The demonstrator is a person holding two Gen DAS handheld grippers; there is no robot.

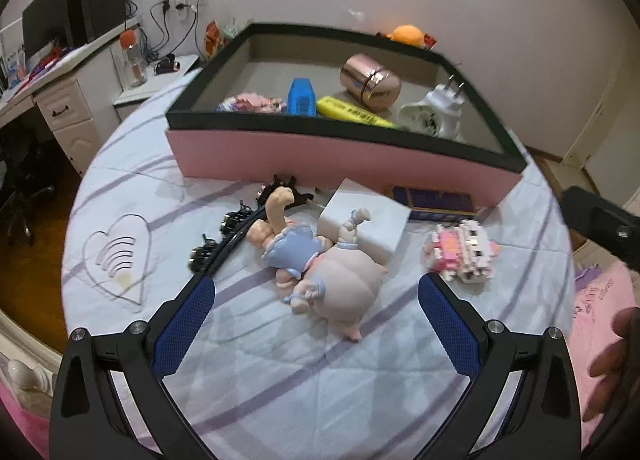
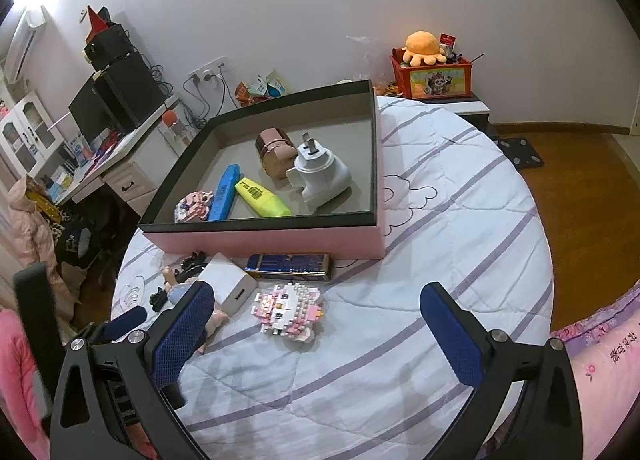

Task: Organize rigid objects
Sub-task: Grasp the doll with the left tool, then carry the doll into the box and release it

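Observation:
A pink box with a black rim (image 1: 320,152) (image 2: 280,238) stands on the bed. It holds a rose-gold cylinder (image 1: 370,80) (image 2: 274,152), a white plug adapter (image 1: 434,108) (image 2: 322,174), a yellow highlighter (image 1: 352,112) (image 2: 262,198), a blue marker (image 1: 302,97) (image 2: 224,192) and a small pink brick figure (image 2: 194,206). In front of the box lie a piglet doll (image 1: 316,260), a white block (image 1: 366,220) (image 2: 230,280), a pink brick cat (image 1: 462,250) (image 2: 288,308), a blue tin (image 1: 434,202) (image 2: 288,264) and black hair clips (image 1: 224,228). My left gripper (image 1: 316,324) is open just short of the doll. My right gripper (image 2: 316,332) is open near the brick cat.
A striped white quilt (image 2: 440,260) covers the round bed. A desk with a monitor (image 1: 44,28) stands at the left. A red toy bin with an orange plush (image 2: 432,68) sits by the wall. The person's fingers (image 1: 614,344) show at the right edge. Wooden floor (image 2: 580,188) lies right.

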